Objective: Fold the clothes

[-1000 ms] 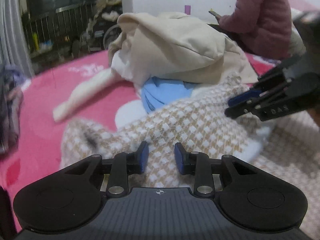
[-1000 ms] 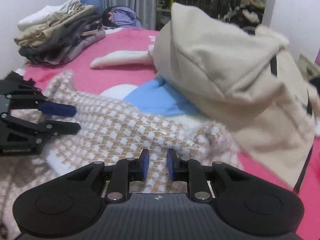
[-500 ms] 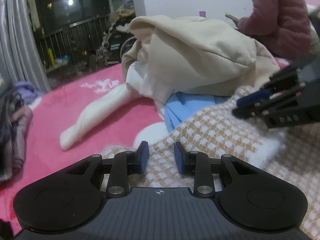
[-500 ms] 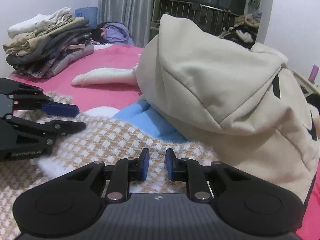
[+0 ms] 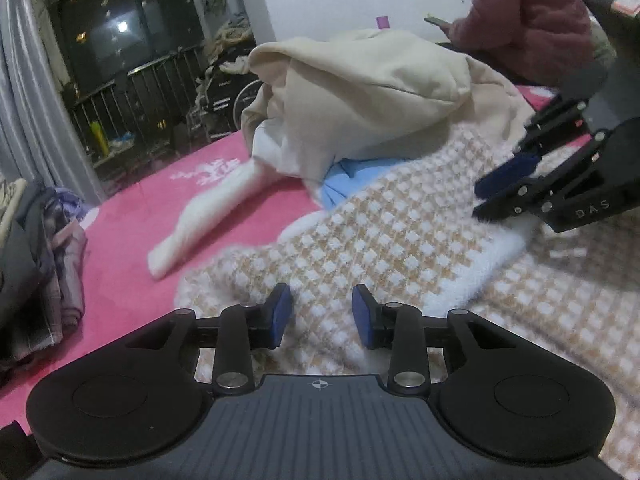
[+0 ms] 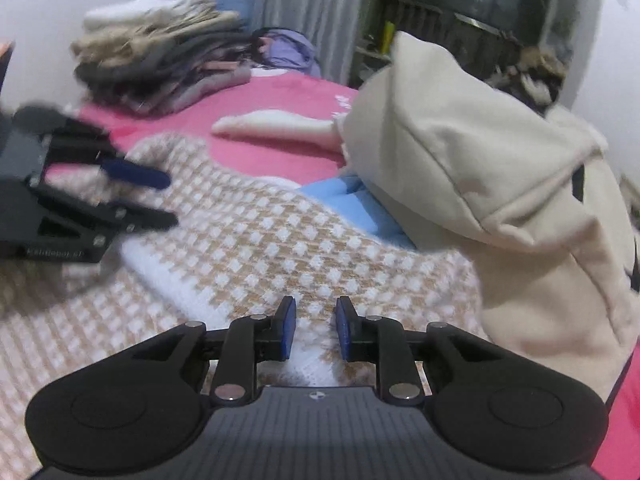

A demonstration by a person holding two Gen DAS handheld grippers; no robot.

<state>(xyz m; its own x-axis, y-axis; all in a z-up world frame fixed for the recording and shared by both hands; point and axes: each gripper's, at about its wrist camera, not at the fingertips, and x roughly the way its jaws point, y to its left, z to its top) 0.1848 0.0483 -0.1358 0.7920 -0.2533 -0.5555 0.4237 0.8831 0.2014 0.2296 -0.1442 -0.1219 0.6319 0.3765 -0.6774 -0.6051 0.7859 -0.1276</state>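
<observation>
Lying across the pink bed cover: checked beige-and-white garment, spread flat, white lining edge turned up along one fold.
Left gripper: poised low over the near part of the checked garment; jaws set a moderate gap apart, just opened a little wider; blue pads clear of the cloth, nothing gripped.
Right gripper: poised over the same garment's white lining strip; jaws narrowly parted, just eased open slightly; nothing pinched between the pads.
Beyond the garment: cream hoodie heaped on a light blue item, overlapping the checked garment's far edge.
On the bed cover, apart: white sleeve stretched out.
Far corner: stack of folded clothes, blurred.
Background: person in a pink jacket, seated.
</observation>
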